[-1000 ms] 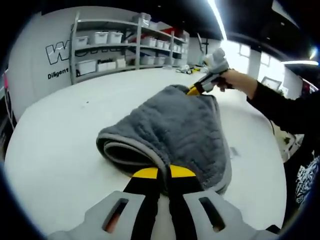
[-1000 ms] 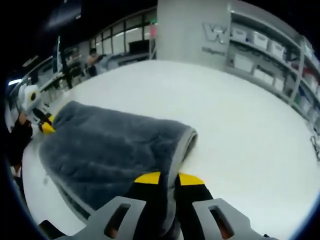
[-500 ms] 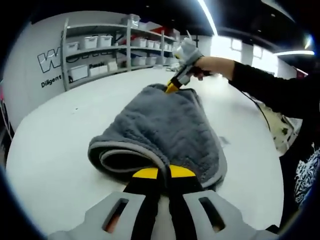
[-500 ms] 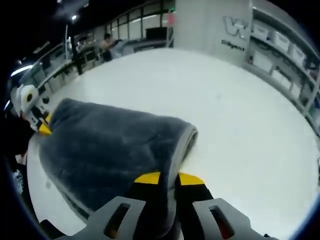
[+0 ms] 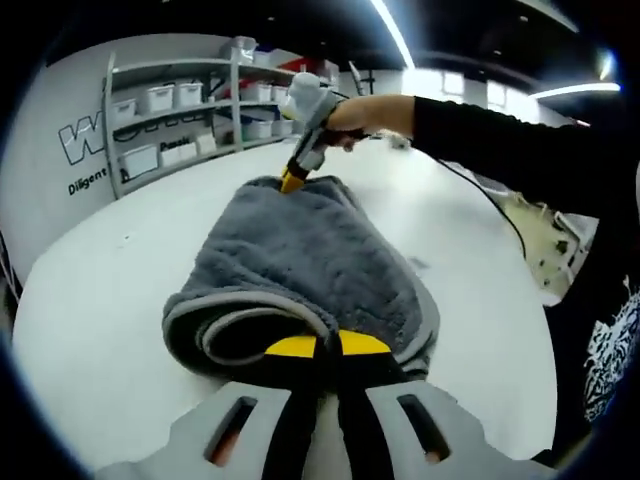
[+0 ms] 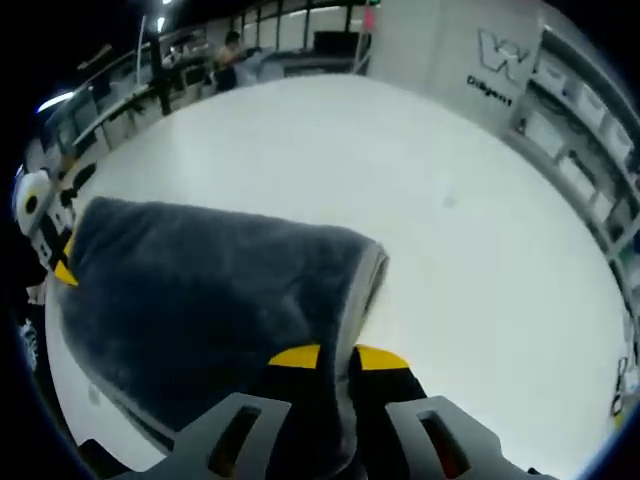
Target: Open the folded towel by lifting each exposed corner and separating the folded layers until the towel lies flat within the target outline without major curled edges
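A thick grey towel [image 5: 300,260] with a lighter grey hem lies on the white table, its top layer lifted and curled over. My left gripper [image 5: 318,350] is shut on the near corner of that layer. At the towel's far corner my right gripper [image 5: 292,181] pinches the cloth, held by a hand in a black sleeve. In the right gripper view the grey towel [image 6: 210,300] spreads to the left, and the right gripper [image 6: 337,358] is shut on its hemmed edge. The left gripper [image 6: 62,272] holds the far corner at the left border.
The white table [image 6: 460,200] stretches wide to the right of the towel. Shelves with white bins [image 5: 190,110] stand along the back wall. A person's dark sleeve [image 5: 520,130] crosses the right side. Desks and people [image 6: 230,50] sit far behind the table.
Both grippers have lifted their towel corners and carried the top layer sideways. In the left gripper view the right gripper has shifted left, and the roll at the fold is thicker.
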`<state>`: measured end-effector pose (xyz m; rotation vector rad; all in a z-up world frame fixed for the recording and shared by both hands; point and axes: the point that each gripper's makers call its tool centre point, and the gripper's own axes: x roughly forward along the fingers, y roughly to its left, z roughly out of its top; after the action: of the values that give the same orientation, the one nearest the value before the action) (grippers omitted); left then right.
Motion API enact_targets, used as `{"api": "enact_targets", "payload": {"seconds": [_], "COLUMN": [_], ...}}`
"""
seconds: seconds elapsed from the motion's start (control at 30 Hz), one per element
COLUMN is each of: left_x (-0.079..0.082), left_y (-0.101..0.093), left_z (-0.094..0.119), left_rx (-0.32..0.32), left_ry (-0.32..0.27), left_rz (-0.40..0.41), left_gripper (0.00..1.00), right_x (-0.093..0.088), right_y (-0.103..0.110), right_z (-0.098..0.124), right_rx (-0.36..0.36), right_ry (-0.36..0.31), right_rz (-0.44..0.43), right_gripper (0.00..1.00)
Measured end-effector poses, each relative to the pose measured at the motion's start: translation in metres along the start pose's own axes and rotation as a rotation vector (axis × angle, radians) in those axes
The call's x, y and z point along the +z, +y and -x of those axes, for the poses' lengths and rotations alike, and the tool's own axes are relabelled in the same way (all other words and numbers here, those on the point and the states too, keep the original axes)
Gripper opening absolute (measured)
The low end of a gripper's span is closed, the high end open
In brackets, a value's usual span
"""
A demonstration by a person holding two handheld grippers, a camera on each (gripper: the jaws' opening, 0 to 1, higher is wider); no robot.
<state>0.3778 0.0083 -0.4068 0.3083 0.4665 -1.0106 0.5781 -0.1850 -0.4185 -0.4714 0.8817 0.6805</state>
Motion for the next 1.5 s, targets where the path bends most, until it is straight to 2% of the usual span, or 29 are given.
{"api": "enact_targets", "payload": {"seconds": [0.2,0.37,0.53,0.63,0.83,1.17,1.5], "left_x": [0.005,0.008,0.011,0.014,0.019,0.025,0.028], "left_y": [-0.011,-0.02,-0.029,-0.035,-0.047,-0.058,-0.063], "left_z": [-0.005,-0.008,-0.011,-0.014,-0.019,-0.025,-0.029], "left_rx": [0.02,0.023,0.041,0.047,0.066,0.065,0.102], "left_ry": [-0.001,-0.01,-0.013,-0.021,-0.027,-0.052,-0.057], "left_rz": [-0.055,-0.075,-0.102,-0.116,-0.164,-0.176,-0.224], "left_gripper": [0.04,0.04,0.04,0.04,0.04,0.04,0.04], "right_x": [0.007,0.015,0.02,0.025,0.031,0.049,0.066], "right_y": [0.003,0.003,0.004,0.006,0.009,0.016,0.035], "right_z": [-0.005,-0.01,-0.014,-0.017,-0.021,-0.032,-0.041], "right_rx": [-0.048,-0.064,-0.06,-0.044,-0.024,-0.037,-0.025], "right_ry": [0.049,0.069,0.083,0.074,0.08,0.115,0.126], "right_rz": [0.094,0.117,0.144,0.229,0.247,0.344,0.438], "right_gripper": [0.06,0.05,0.05,0.05,0.05,0.05,0.04]}}
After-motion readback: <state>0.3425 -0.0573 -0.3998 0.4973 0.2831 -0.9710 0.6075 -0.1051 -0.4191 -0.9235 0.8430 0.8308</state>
